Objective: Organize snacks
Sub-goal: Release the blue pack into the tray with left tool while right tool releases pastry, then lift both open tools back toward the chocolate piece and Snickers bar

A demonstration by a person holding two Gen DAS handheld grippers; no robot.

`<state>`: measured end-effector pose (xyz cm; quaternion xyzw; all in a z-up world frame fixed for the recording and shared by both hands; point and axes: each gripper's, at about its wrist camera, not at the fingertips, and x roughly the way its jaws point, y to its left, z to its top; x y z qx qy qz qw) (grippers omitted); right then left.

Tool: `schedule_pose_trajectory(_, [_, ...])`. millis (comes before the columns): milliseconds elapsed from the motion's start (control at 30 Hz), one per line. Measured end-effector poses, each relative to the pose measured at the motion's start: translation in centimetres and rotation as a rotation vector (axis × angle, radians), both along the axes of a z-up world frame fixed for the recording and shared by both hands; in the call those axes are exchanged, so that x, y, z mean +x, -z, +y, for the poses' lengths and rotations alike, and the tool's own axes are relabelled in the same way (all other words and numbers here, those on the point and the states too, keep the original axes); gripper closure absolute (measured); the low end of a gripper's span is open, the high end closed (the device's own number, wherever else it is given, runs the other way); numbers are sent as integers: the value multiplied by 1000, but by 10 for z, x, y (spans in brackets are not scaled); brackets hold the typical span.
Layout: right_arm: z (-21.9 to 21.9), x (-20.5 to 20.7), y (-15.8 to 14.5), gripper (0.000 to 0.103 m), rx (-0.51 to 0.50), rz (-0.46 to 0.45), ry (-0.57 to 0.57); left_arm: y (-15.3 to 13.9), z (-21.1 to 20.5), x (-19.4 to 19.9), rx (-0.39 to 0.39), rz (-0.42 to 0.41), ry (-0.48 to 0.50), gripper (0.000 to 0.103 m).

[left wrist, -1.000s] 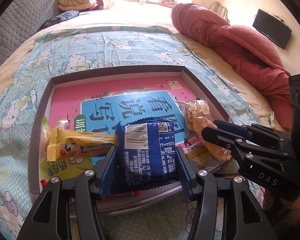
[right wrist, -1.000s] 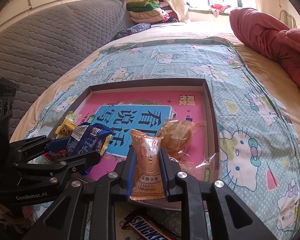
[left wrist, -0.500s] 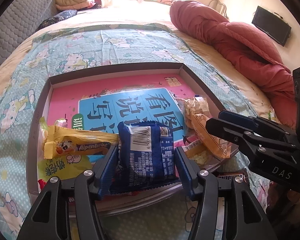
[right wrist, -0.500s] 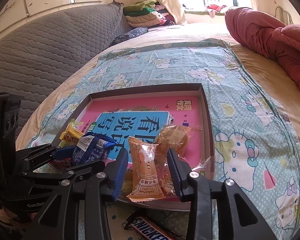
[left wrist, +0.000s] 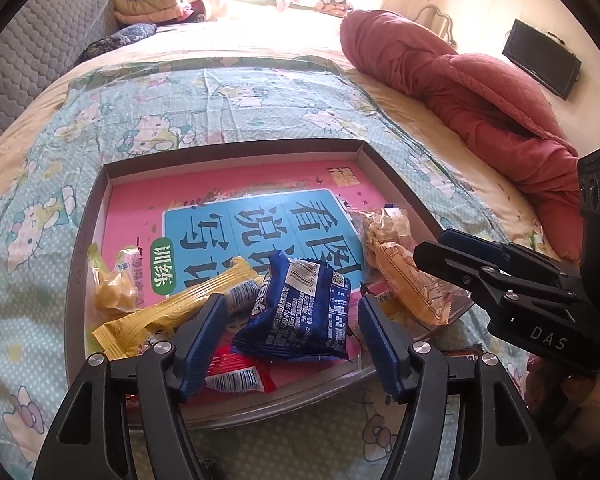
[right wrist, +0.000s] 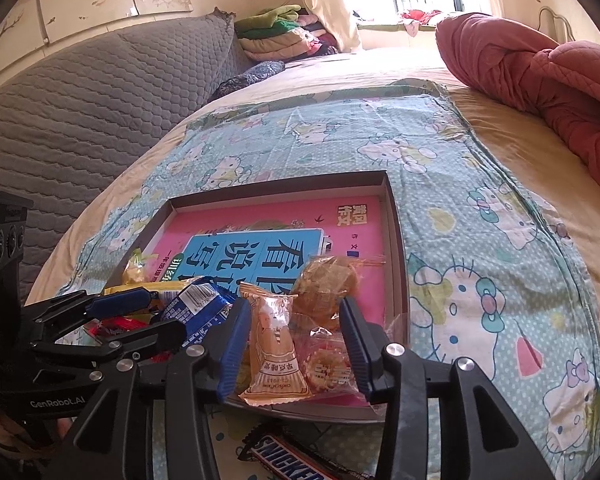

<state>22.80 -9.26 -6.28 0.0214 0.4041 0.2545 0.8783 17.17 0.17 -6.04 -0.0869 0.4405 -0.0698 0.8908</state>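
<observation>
A shallow grey box (left wrist: 236, 148) (right wrist: 392, 216) with a pink and blue book in its bottom lies on the bed. Snacks are piled at its near end. My left gripper (left wrist: 292, 320) is open; a blue packet (left wrist: 300, 308) lies loose between its fingers, on a yellow wrapper (left wrist: 172, 312) and a red packet (left wrist: 236, 376). My right gripper (right wrist: 292, 332) is open around an orange pastry packet (right wrist: 274, 344) lying in the box. A clear-wrapped pastry (right wrist: 328, 284) lies behind it.
A Snickers bar (right wrist: 292, 456) lies on the sheet in front of the box. A red quilt (left wrist: 480, 92) is bunched at the right. A grey padded headboard (right wrist: 100, 112) and folded clothes (right wrist: 280, 32) stand at the far left.
Both grippers opened: the left let go of the blue packet and the right let go of the orange pastry packet. Both packets now lie in the box.
</observation>
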Motion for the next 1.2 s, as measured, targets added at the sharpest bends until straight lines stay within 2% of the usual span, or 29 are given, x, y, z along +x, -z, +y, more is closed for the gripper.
schedule_pose_trajectory(200, [-1,1,0,57,-1,0,8,-7,0,-1,2,-12,4,32])
schedule_pose_trajectory(333, [-3,0,-2,51,3,-9,15,-13,1,-4,-1,-22,-1,32])
schedule_pose_trajectory(433, [-4,0,-4,51,4,-13,21,-18,2,-6,-5,-31,-3,24])
schedule_pose_trajectory(733, [-11,-2,-12,46,15,-37,43,-30,6,-10,-7,-57,-14,24])
schedule_pose_trajectory(1200, [-17,-15,-38,38,36,-129,51,-53,17,-29,6,-79,-52,23])
